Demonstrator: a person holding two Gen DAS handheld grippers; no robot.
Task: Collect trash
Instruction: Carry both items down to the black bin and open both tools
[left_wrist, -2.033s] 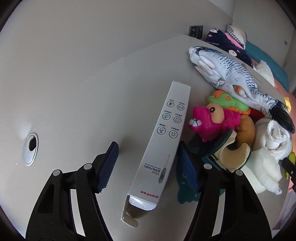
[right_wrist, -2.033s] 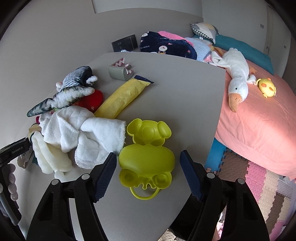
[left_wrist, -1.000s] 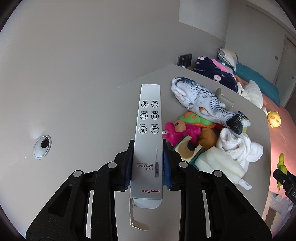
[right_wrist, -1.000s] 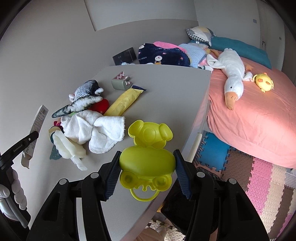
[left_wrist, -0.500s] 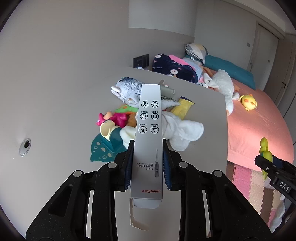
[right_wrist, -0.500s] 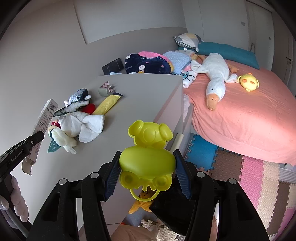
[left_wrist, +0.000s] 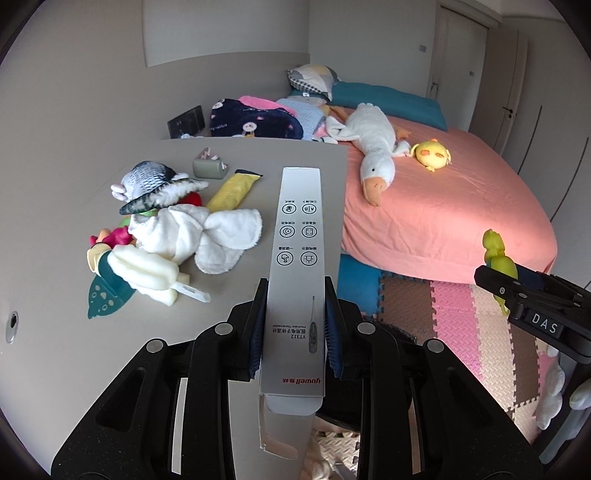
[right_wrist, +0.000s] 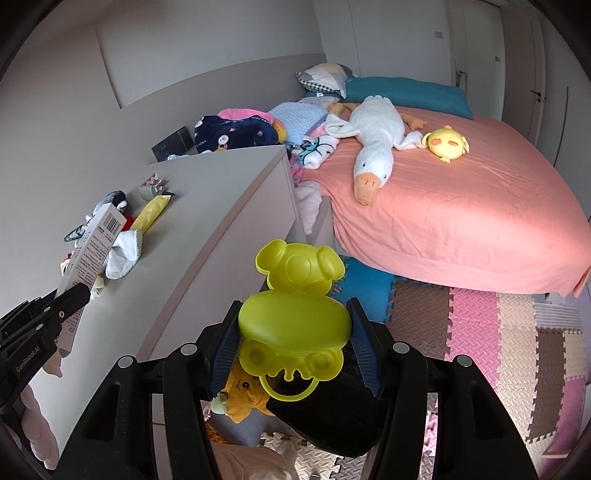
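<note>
A long, flat silver cardboard box (left_wrist: 295, 280), printed with round icons and a thermometer drawing, is pinched across its narrow sides by the left gripper (left_wrist: 294, 332); its ribbed blue fingers (left_wrist: 256, 332) press both edges, and an end flap hangs open at the near end. The box is held in the air above the edge of the grey surface (left_wrist: 55, 229). The right gripper (right_wrist: 291, 343) clamps a glossy yellow-green plastic toy case (right_wrist: 295, 314), bear-shaped with rounded ears and a ring handle, held off the surface above the foam mat floor (right_wrist: 480, 332). On the surface lie a fluffy white towel (left_wrist: 218, 236), a plush fish (left_wrist: 155, 188) and a yellow packet (left_wrist: 232, 192). A plush goose (left_wrist: 373, 147) sprawls on the pink bed (left_wrist: 461, 206).
</note>
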